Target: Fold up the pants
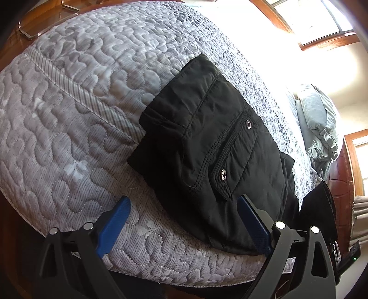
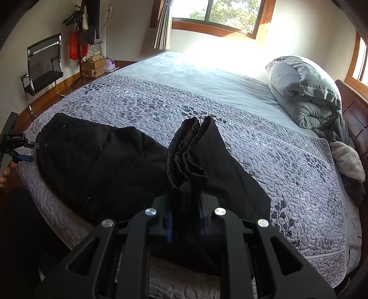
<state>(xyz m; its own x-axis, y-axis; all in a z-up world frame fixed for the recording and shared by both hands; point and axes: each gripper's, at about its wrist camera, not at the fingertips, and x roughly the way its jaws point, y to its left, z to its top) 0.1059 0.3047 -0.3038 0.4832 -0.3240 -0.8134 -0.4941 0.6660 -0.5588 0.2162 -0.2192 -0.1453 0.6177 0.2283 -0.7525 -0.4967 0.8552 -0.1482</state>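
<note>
Pinching the bunched waistband end of the black pants (image 2: 103,158) at the bed's (image 2: 287,165) near edge, the right gripper (image 2: 185,220) should carry it flat over the pocket end while the left gripper (image 1: 184,220) waits spread.

I am working in a home bedroom: quilted bed (image 2: 230,119), pillow (image 2: 301,89) at its head, window (image 2: 220,13) beyond it.

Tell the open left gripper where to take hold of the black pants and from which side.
Best bet: the near hem edge of the black nylon pants, beside the snap-button pocket flap. It overhangs the quilted grey bedspread at the bed's edge, right before the open left gripper. Come in level from the bedside, one finger under the fabric. The right gripper already clamps the bunched other end.
</note>
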